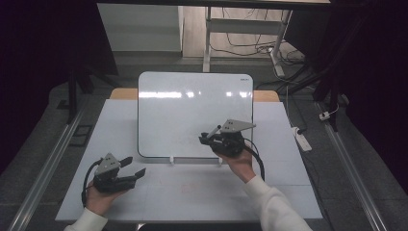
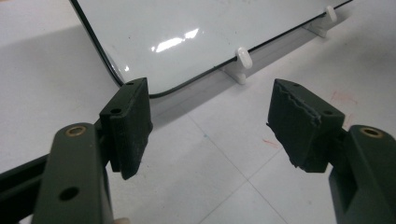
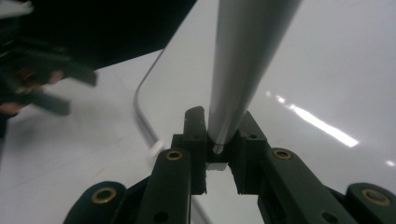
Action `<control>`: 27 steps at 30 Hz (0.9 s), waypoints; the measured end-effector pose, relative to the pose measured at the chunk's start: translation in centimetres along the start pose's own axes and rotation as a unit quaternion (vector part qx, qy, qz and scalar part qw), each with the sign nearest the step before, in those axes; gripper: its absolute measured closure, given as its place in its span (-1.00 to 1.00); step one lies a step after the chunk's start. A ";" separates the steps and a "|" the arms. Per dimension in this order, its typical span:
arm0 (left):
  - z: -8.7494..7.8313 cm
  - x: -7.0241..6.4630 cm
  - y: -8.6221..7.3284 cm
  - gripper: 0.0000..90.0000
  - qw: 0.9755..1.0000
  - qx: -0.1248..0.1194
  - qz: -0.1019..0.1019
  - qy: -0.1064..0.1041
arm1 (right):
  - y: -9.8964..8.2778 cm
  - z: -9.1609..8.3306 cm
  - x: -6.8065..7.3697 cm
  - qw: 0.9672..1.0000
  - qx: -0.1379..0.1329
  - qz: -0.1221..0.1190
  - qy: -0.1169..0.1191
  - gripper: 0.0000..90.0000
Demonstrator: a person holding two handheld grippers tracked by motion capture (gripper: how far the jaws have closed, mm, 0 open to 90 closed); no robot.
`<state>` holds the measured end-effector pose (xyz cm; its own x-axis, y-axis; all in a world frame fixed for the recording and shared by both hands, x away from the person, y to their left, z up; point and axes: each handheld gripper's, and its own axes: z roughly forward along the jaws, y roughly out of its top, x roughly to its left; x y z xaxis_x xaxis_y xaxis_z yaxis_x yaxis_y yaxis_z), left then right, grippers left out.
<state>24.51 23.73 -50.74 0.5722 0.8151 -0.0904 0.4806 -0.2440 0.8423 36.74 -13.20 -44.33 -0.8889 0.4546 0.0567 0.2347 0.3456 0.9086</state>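
The right gripper (image 3: 218, 140) clamps its fingers on a grey marker (image 3: 243, 60) over the whiteboard (image 1: 192, 110), while the left gripper's (image 2: 210, 126) fingers gape empty above the tabletop (image 1: 192, 192).

White whiteboard (image 1: 192, 113), grey marker (image 3: 243, 60)

The pen (image 3: 243, 65) runs off the frame at twelve o'clock; the left gripper (image 3: 42, 88), at nine o'clock, is blurred.

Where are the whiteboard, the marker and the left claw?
whiteboard (image 1: 183, 110), high view, bare middle of its white face.
marker (image 3: 243, 60), right gripper view, grey barrel above the closed jaws.
left claw (image 2: 210, 121), left gripper view, midway between its open fingertips.
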 end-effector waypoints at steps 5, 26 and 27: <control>-0.1 -0.4 0.7 -0.31 1.000 -0.012 0.006 0.001 | -1.0 0.3 1.5 0.999 0.015 -0.002 0.029 0.73; 4.3 -9.0 10.9 -0.24 0.987 -0.071 0.111 -0.088 | -2.4 1.9 3.9 0.996 0.022 0.022 0.082 0.73; 4.5 -9.3 11.2 -0.23 0.987 -0.073 0.114 -0.091 | -2.4 1.9 3.9 0.996 0.022 0.022 0.083 0.73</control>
<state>27.58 11.06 -42.91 0.7707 0.6366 0.0273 0.2326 -0.3210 0.9181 33.46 -10.67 -47.03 -0.9292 0.3294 0.1673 0.2890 0.3659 0.8846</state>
